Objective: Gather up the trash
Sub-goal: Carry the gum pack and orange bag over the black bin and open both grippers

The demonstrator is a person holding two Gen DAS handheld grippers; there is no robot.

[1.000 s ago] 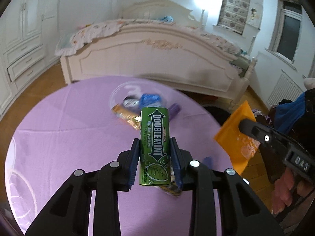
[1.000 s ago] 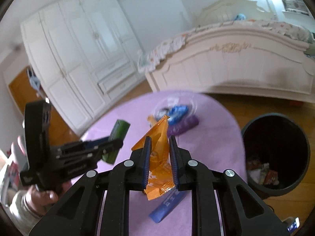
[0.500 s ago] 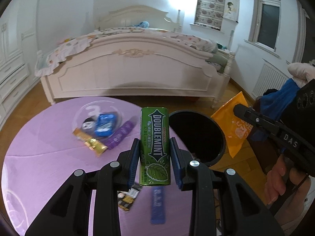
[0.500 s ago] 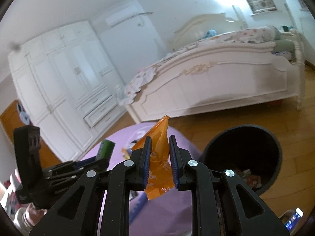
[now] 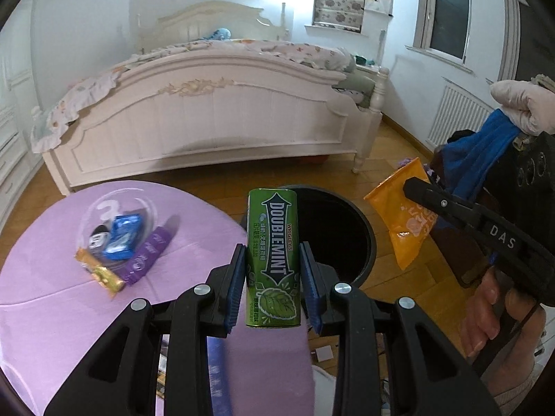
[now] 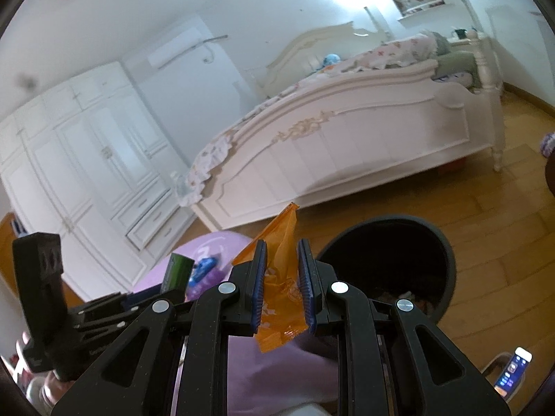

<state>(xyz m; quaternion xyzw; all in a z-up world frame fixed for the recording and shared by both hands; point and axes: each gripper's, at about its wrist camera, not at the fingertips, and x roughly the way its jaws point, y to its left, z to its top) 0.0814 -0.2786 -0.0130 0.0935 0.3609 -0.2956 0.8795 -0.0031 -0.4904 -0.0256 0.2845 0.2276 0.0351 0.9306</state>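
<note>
**Gum pack and orange wrapper held by the bin**

Green "DOUBLEMINT" pack (image 5: 272,260), marked "WRIGLEY'S", stands clamped in the left gripper (image 5: 272,270) before the black bin (image 5: 360,228). The right gripper (image 6: 281,284), lettered "DAS", pinches an orange wrapper (image 6: 282,277) beside the bin's rim.

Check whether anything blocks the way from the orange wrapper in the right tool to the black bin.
Nothing visible does. The right tool is shut on the orange wrapper, and the black bin stands open-topped on the floor just beyond it, beside the purple table, with no lid.
</note>
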